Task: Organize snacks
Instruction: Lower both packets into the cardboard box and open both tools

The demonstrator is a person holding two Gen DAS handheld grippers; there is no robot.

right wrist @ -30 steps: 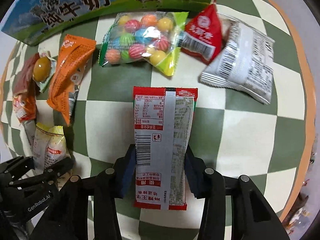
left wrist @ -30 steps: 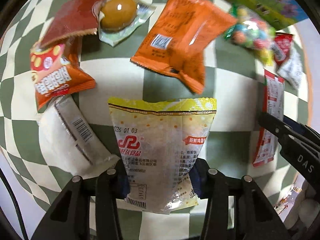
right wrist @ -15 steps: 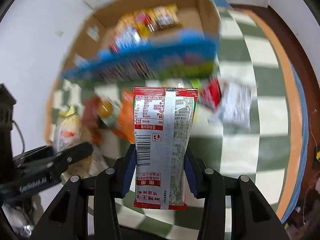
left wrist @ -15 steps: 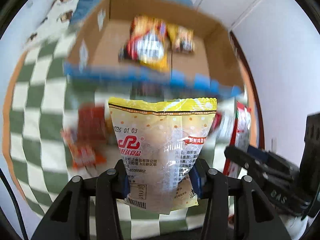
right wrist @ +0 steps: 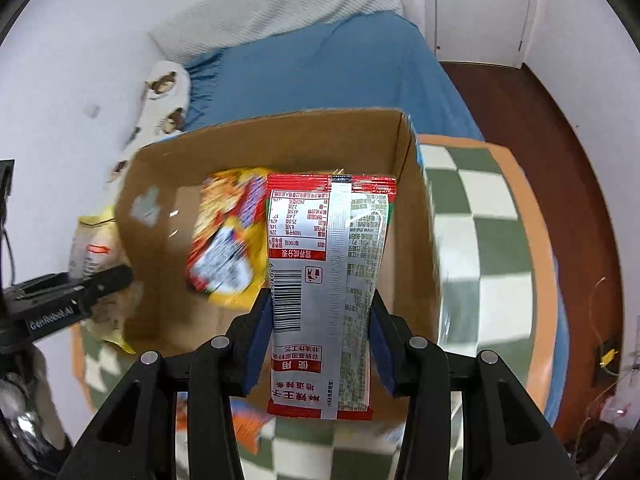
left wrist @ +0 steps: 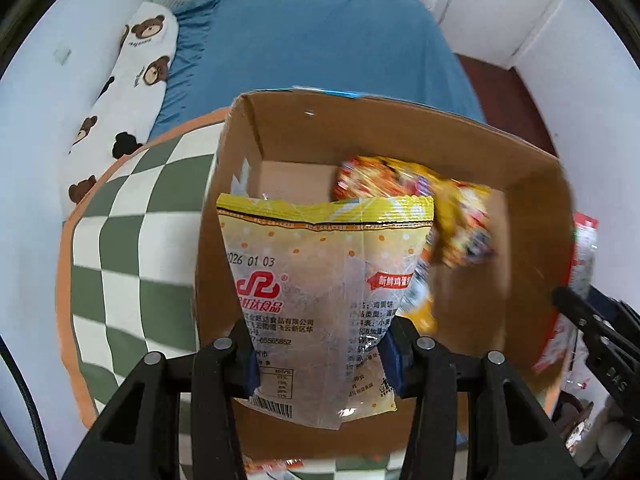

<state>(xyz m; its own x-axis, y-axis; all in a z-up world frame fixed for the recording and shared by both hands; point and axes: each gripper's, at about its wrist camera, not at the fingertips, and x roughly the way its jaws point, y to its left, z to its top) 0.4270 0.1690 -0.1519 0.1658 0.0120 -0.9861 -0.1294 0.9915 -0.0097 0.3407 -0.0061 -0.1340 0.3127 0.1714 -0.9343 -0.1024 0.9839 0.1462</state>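
Observation:
My left gripper (left wrist: pixel 322 350) is shut on a yellow and clear snack packet (left wrist: pixel 320 280), which hangs above the open cardboard box (left wrist: pixel 380 128). My right gripper (right wrist: pixel 318 342) is shut on a red and silver snack packet (right wrist: pixel 328 280) over the same cardboard box (right wrist: pixel 260 136), nearer its right wall. A yellow and red snack bag (left wrist: pixel 420 196) lies on the box floor; the right wrist view shows this bag (right wrist: pixel 224 240) blurred. Each gripper shows at the edge of the other's view: the right one (left wrist: pixel 592 324), the left one (right wrist: pixel 68 296).
The box stands on a table with a green and white checked cloth (left wrist: pixel 132 240) edged in orange. Behind it is a bed with a blue sheet (left wrist: pixel 320 44) and a bear-print pillow (left wrist: pixel 132 80). Loose snack packets (right wrist: pixel 244 424) lie on the cloth (right wrist: pixel 488 248) in front of the box.
Both grippers have risen from the checked cloth with their packets and moved forward over the open box. The loose snacks on the cloth have dropped out of view below.

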